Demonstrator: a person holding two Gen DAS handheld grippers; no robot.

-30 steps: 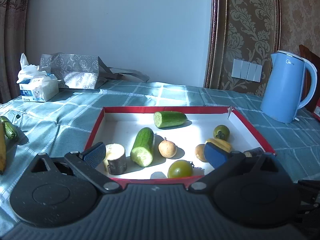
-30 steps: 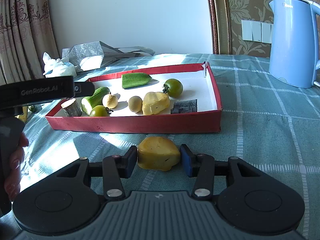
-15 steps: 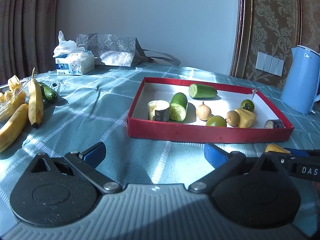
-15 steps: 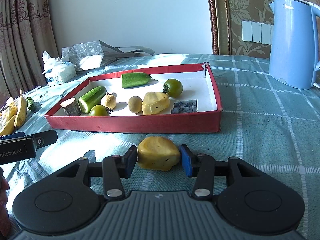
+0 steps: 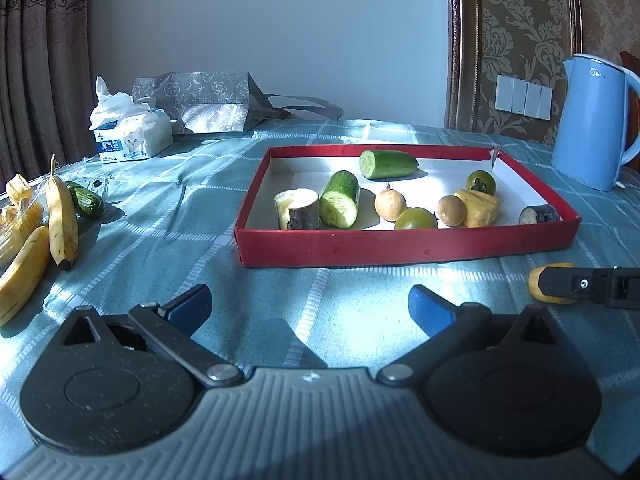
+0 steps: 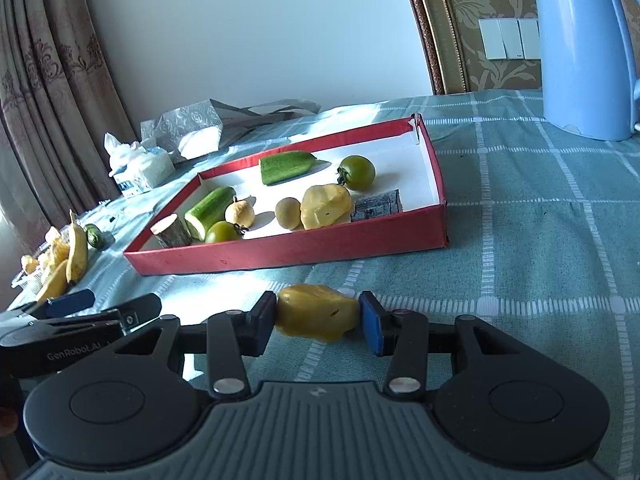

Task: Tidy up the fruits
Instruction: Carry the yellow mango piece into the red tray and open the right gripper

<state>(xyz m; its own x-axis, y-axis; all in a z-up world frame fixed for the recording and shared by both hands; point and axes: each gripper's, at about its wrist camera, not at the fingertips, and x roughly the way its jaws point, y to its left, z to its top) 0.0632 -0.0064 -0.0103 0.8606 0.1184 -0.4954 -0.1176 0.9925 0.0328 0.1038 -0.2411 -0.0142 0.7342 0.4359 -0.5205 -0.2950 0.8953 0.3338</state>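
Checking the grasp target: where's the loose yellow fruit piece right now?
In the right wrist view the yellow fruit piece sits between the right tool pads, outside the red tray, just before its near wall.

The left gripper (image 5: 308, 306) points forward and somewhat downward over the near part of the table, its two blue-padded jaws spread wide with nothing between them. The right gripper (image 6: 318, 320) sits low near the table's front edge, also tilted downward and rolled slightly, its jaws drawn in so that both pads press against the sides of a yellow fruit piece (image 6: 318, 316). The left gripper lies just to its left, at about the same height.
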